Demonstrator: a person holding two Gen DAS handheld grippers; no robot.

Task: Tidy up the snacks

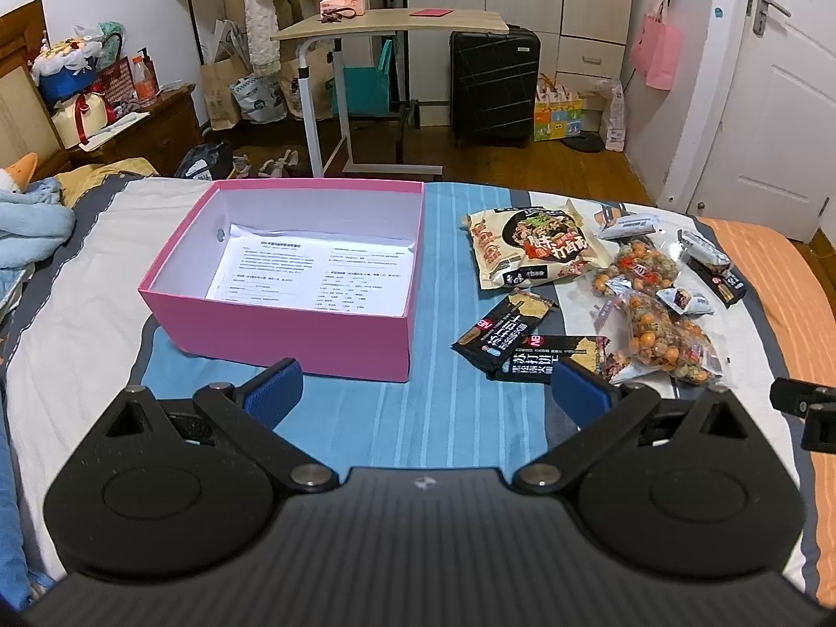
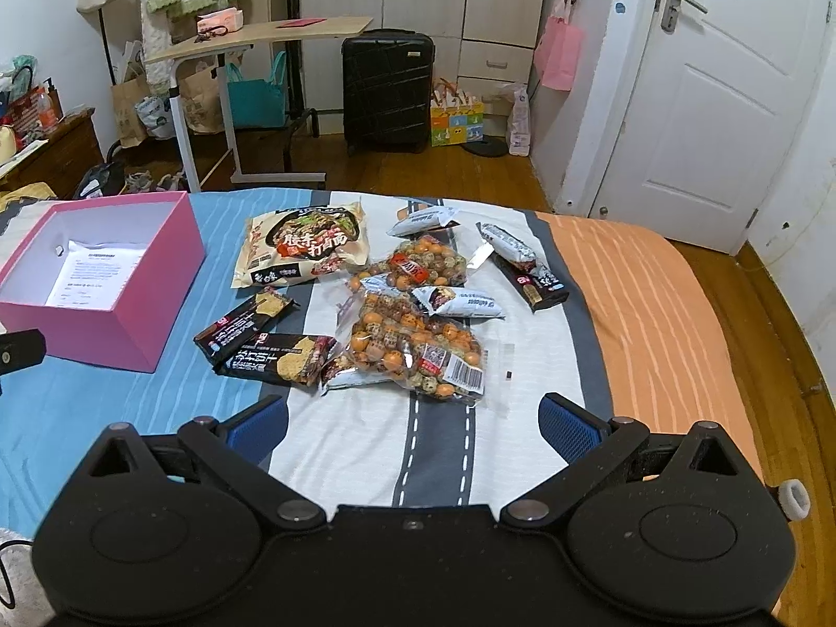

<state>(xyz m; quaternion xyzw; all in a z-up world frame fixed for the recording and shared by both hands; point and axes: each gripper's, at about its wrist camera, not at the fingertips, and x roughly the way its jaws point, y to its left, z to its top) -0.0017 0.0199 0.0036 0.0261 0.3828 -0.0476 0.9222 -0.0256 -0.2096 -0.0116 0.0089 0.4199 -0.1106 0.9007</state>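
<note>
A pink open box (image 1: 292, 334) with a printed sheet inside sits on the bed; it also shows at the left of the right wrist view (image 2: 130, 287). Snacks lie in a pile to its right: a noodle pack (image 1: 533, 248) (image 2: 305, 248), two black cracker packs (image 1: 504, 332) (image 2: 271, 358), two clear bags of coated nuts (image 1: 663, 342) (image 2: 413, 345), and small white and black bars (image 2: 462, 300). My left gripper (image 1: 426, 392) is open and empty, near the box's front. My right gripper (image 2: 413, 426) is open and empty, just before the nut bag.
The bed (image 2: 627, 287) has a striped cover with orange at the right. Beyond its far edge stand a rolling side table (image 1: 386, 26), a black suitcase (image 1: 494, 86), bags on the floor and a white door (image 2: 731, 104). A blue blanket (image 1: 31, 219) lies left.
</note>
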